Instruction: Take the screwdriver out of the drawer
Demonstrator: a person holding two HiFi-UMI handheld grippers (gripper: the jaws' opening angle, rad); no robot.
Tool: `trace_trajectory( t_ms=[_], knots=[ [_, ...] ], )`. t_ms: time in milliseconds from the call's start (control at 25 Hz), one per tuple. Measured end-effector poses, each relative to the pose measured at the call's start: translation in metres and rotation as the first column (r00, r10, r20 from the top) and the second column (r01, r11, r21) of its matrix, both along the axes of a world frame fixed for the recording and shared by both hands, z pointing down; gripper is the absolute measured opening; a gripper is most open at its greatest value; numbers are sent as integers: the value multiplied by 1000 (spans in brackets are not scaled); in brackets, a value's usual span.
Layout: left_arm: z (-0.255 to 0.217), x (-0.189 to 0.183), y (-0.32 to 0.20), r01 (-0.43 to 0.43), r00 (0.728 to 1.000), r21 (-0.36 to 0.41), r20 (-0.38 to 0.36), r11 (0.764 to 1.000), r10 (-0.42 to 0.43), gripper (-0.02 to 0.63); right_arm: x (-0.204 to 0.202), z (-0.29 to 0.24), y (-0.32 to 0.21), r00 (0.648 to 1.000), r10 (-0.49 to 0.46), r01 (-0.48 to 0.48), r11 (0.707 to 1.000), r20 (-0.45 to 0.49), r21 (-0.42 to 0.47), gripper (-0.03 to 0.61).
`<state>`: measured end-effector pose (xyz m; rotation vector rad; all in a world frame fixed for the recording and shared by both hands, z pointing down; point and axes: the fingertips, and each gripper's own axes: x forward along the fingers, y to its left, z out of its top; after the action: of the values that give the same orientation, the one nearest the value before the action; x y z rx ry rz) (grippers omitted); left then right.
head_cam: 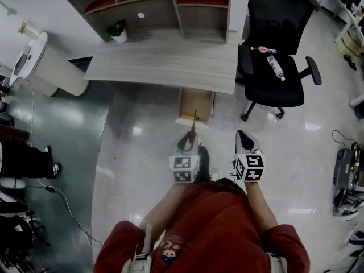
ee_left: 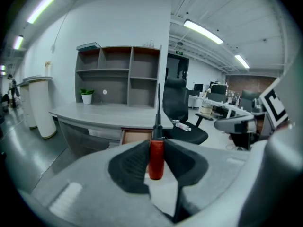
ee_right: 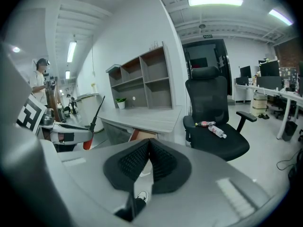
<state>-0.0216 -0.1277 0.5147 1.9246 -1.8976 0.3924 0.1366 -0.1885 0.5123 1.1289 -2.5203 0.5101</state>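
Observation:
My left gripper (head_cam: 190,139) is shut on the screwdriver (head_cam: 193,127) and holds it in the air in front of the desk. In the left gripper view the red handle of the screwdriver (ee_left: 156,158) is pinched between the black pads, with its thin dark shaft pointing up and away. The left gripper (ee_left: 156,151) points toward the open drawer (ee_left: 137,136). From the head view, that wooden drawer (head_cam: 196,103) stands pulled out under the desk edge. My right gripper (head_cam: 244,137) hovers beside the left one. Its pads meet with nothing between them (ee_right: 148,145). The screwdriver (ee_right: 93,123) shows at its left.
A grey desk (head_cam: 165,61) carries a shelf unit (head_cam: 153,1) and a small potted plant (head_cam: 118,32). A black office chair (head_cam: 276,67) with a bottle on its seat stands right of the drawer. A white bin (head_cam: 42,64) stands to the left, and cables (head_cam: 62,201) lie on the floor.

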Motion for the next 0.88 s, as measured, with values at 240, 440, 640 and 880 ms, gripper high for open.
trace_trajectory(
  t_ms=[240,440,640,880],
  knots=[
    [-6,2,0,-2,1000,16,13,1000,1,91,0,-3,1,1000,-6,6,1000,3,8,2],
    [-9,4,0,-1,1000,23,14,1000,0,91,3,-4,2,1000,-3,3,1000,5,10,2],
    [-10,7,1,0,1000,30,17,1000,-1,91,9,-5,4,1000,3,-3,1000,7,14,2],
    [-15,9,4,2,1000,39,20,999,-3,91,8,-7,9,1000,-13,13,1000,8,19,2]
  ],
)
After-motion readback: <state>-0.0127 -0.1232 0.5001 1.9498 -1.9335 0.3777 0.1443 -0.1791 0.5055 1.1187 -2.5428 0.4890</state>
